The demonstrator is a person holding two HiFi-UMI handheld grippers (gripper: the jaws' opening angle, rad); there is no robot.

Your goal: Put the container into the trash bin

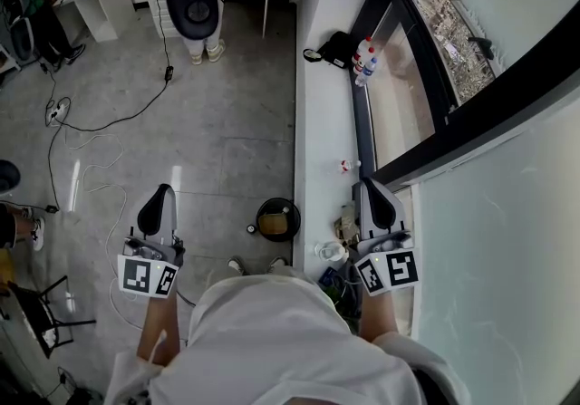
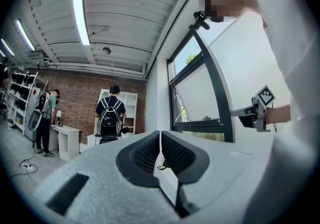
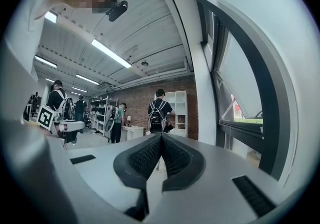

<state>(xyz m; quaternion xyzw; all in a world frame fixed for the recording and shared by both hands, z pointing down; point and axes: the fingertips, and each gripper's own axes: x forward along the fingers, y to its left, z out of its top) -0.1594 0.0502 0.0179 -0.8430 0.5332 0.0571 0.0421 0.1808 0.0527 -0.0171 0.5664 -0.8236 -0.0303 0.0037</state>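
The left gripper (image 2: 160, 138) has its jaws pressed together with nothing between the ribbed black pads. The right gripper (image 3: 161, 139) is the same: jaws closed and empty. Both point roughly level into a long room, so neither gripper view shows the task's things. Each gripper carries a marker cube (image 1: 148, 275) printed with black-and-white squares, a pattern rather than readable writing. From the head view, the left gripper hangs over the grey floor (image 1: 227, 131), while the right one is over the inner edge of a white window sill (image 1: 319, 140). A small clear container (image 1: 331, 252) sits on the near end of that sill, just left of the right gripper and apart from it. Its shape is hard to make out, and the jumble of small things around it cannot be told apart. The trash bin (image 1: 277, 219), round and dark with something yellowish inside, stands on the floor just beside the sill, between the two grippers. The wearer's white shirt (image 1: 272, 340) hides the nearest stretch of sill and floor. Further along the sill stand bottles (image 1: 364, 59) whose red and blue labels are too small to read. A person with a backpack (image 2: 110, 115) stands far off, back turned.
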